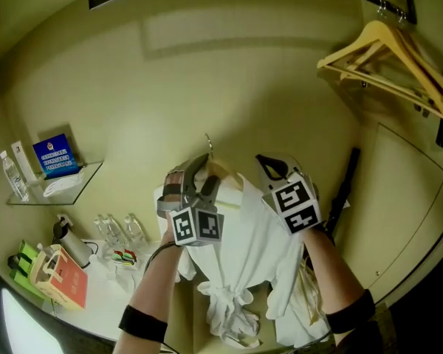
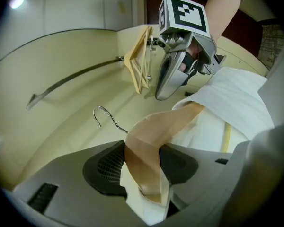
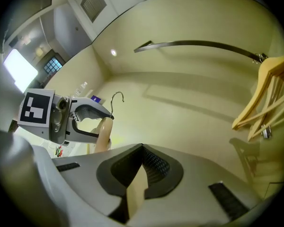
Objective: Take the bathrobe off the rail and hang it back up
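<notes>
So the bathrobe (image 1: 244,257) is off the rail (image 3: 203,43) at this point. It's draped on a wooden hanger (image 2: 146,145) that's being held up in front of the closet wall, well below the bar. The first half of the job looks done.

The left gripper (image 1: 199,169) is pinching one shoulder of the hanger, with a fold of white robe caught between the pads too. The jaws are propped fairly wide by that bundle. The right gripper (image 1: 272,164) is pressed together on what looks like the thin edge of the hanger's other shoulder, though only a sliver of wood can be made out there, so that's a best guess. The rest of the robe hangs down between the two arms, belt knot dangling at the bottom.

What's left is the re-hang. The metal hook (image 2: 104,115) sticks up free in the air, touching nothing, and the rail sits high above it. The hook has to be lifted over the bar and set down on it, then both grips let go. A bunch of empty hangers (image 1: 391,57) is parked at the right end of the rail, so the open stretch to the left of them seems the obvious spot.
</notes>
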`<state>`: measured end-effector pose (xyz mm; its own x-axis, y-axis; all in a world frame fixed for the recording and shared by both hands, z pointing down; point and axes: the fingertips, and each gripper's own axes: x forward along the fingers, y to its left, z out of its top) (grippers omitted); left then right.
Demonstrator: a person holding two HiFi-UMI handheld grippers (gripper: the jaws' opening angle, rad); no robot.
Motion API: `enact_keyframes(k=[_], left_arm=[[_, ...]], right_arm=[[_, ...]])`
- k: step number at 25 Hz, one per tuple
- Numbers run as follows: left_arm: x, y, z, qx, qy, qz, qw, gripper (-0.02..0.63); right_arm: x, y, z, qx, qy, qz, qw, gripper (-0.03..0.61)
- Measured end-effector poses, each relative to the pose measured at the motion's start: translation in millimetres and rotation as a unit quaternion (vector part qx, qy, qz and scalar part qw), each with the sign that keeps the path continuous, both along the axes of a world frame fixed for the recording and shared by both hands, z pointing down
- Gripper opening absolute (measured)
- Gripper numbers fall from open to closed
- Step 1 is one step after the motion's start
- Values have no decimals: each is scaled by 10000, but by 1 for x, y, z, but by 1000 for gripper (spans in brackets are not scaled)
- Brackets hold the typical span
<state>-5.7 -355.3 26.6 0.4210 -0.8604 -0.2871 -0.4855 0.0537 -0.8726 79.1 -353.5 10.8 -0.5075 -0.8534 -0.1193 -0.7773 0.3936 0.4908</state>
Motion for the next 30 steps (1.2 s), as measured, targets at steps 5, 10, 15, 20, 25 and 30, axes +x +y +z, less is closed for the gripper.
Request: enact_keyframes(k=[5,10,15,20,25,30], left_arm=[[-5,12,-53,175,110,262,9994,216],[-5,27,-114,404,291,547,9973,216],[-2,40,-163,626,312,771,9946,215],[11,53,-208,795,184,1022,9914,215],[12,59,-253,920,79,1135,9892,213],[16,65,-302,944,-6,1284,9872,213]], right_arm=[[-13,22,-58,184,233,-346,9990,11],[-22,35,-113,422,500,-530,9964,11],[-26,43,-159,654,723,-428,9943,11],[-23,48,-195,849,646,-348,9937,11],[-17,59,-242,1250,684,-95,9898,11],[-16,82,-294,1668,547,285,9841,11]])
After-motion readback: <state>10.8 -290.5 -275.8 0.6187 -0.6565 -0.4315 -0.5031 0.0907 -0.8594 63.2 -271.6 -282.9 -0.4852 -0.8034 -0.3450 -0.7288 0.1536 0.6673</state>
